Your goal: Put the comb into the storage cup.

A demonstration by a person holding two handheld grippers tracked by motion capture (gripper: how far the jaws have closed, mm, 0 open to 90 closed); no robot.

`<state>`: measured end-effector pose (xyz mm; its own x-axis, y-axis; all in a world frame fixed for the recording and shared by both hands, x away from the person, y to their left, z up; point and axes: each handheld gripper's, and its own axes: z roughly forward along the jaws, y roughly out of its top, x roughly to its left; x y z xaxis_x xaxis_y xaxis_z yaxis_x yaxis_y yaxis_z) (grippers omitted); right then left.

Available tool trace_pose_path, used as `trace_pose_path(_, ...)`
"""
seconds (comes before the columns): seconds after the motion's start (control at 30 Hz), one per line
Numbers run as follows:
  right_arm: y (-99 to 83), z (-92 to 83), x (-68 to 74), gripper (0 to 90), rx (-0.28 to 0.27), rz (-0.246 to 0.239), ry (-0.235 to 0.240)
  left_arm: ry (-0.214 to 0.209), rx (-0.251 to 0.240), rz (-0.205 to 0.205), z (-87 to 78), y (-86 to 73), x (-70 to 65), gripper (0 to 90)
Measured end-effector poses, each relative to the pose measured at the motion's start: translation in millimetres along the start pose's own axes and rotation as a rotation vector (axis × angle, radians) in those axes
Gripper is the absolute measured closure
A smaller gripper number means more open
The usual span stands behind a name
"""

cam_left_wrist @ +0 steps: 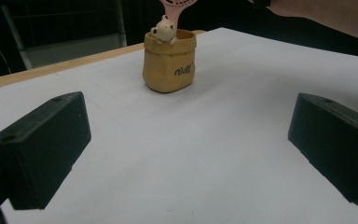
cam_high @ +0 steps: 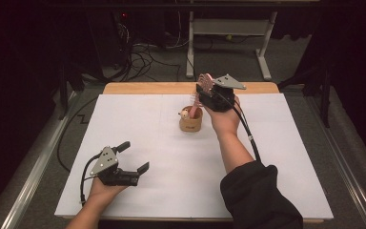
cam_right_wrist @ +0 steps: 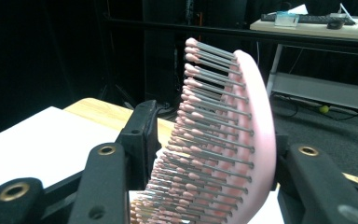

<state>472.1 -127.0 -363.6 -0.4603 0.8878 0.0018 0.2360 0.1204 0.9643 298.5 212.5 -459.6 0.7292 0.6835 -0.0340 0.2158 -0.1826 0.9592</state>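
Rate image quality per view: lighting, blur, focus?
High view: white table evenly lit, surroundings near black, slightly soft overall. Left gripper view: the near jaws blurred, pot fairly sharp, faint soft shadows on the sheet. Right gripper view: brush bristles sharp mid-frame, softer at the bottom edge; dark background, no strong glare.

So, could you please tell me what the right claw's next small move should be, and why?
Probably open a little wider and lift clear: the pink hairbrush already stands handle-down in the tan holder, while the right claw still brackets its head.
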Motion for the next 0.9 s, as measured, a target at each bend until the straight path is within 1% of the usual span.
trace_pose_path(0.1, -0.5, -1.0, -2.5, 50.6, 0.006, 0.011, 0.0, 0.005, -0.003, -0.005, -0.5, 0.1, 0.8, 0.0)
trace_pose_path(0.17, -0.9, -1.6, -3.9, 49.8, 0.01, 0.009, 0.002, 0.01, -0.005, -0.005, -0.8, 0.1, 1.2, 0.0)
trace_pose_path(0.4, -4.1, -5.3, -8.6, 48.1, 0.02, 0.013, 0.004, 0.012, -0.002, -0.005, -0.9, 0.0, 1.4, 0.0)
trace_pose_path(0.5, -6.7, -6.3, -10.9, 47.4, 0.023, 0.023, -0.001, 0.012, -0.005, -0.004, -1.5, 0.3, 1.6, 0.0)
trace_pose_path(0.6, -9.0, -6.3, -13.5, 47.6, 0.024, 0.031, -0.002, 0.011, 0.0, -0.004, -1.6, -0.1, 1.8, 0.0)
trace_pose_path(0.67, -10.4, -6.3, -15.3, 47.9, 0.029, 0.028, 0.0, 0.01, 0.001, -0.007, -0.8, -0.7, 2.1, 0.0)
trace_pose_path(0.9, -15.2, -6.0, -20.7, 45.8, 0.043, 0.05, 0.007, 0.007, 0.012, -0.009, 1.1, -2.0, 1.8, 0.0)
